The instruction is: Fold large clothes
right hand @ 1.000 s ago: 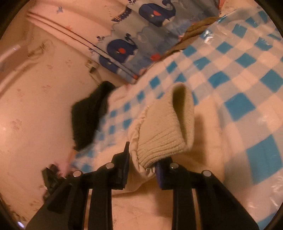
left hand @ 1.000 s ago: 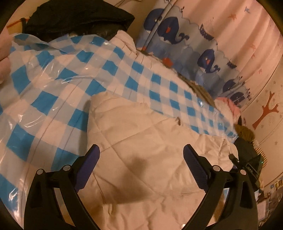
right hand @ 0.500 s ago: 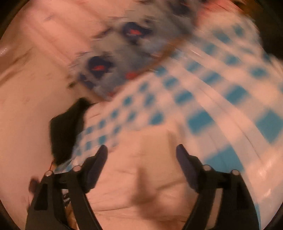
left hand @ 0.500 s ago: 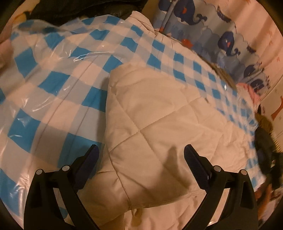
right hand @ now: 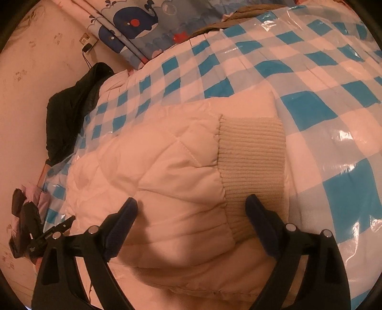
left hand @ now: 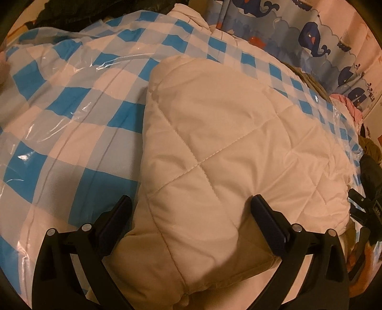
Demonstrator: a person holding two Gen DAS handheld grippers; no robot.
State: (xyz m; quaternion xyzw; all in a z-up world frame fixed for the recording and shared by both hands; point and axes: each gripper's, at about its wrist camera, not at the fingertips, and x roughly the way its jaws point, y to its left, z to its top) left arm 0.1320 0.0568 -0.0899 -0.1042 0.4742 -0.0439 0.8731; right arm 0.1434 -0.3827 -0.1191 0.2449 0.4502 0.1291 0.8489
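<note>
- Only the right wrist view shows the ribbed knit cuff (right hand: 253,167) of the cream quilted jacket (right hand: 167,171). The cuff is a tan band at the end of a sleeve folded across the jacket's body.
- Only the left wrist view shows the jacket (left hand: 214,147) as a broad padded panel with diamond stitching, its near left corner rounded and puffy.
- The jacket lies on a blue and white checked sheet (left hand: 71,100) under shiny, wrinkled clear plastic. It sits in the near middle of both views.
- The left gripper (left hand: 191,205) stands wide just above the jacket's near edge, its dark fingers on either side of the corner, pinching nothing.
- The right gripper (right hand: 191,207) is also spread wide, with the cuff's near end and sleeve between its fingers, which do not press on them.
- The right view shows a dark garment (right hand: 71,107) heaped at the far left edge of the sheet. The left view shows pink cloth (left hand: 351,107) at far right.
- A curtain with whales (right hand: 136,21) hangs beyond the sheet.
- No containers are visible.
</note>
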